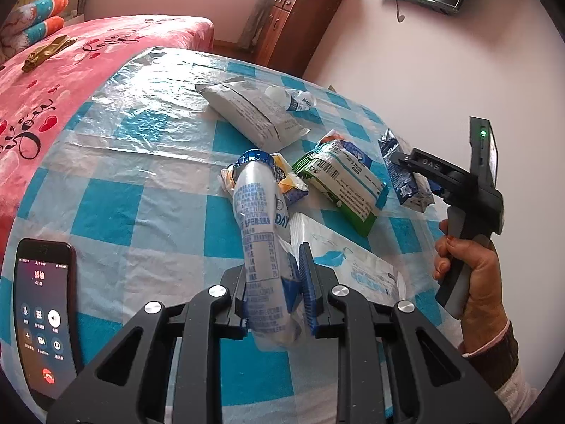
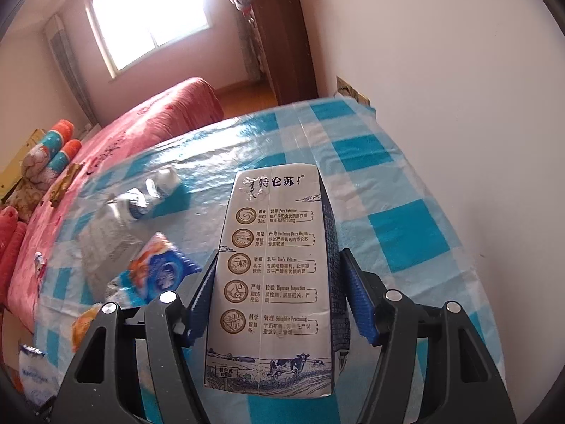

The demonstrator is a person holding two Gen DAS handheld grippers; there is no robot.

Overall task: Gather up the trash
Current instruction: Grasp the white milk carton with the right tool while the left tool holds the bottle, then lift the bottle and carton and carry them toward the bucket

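"特仑苏" milk carton [image 2: 270, 282] in jaws

We read "特仑苏" atop the milk carton [image 2: 270, 275], with "Pure Nutrition", "Exclusive Dairy Region", "Cow's Welfare" and "Scientific Processing" below. The plastic bottle [image 1: 261, 233] shows "DAY". The phone [image 1: 44, 312] shows "07:48" and "FaceTime". The right gripper's [image 1: 406, 160] body bears "DAS". The small wrapper [image 1: 300, 100] reads "MAG".
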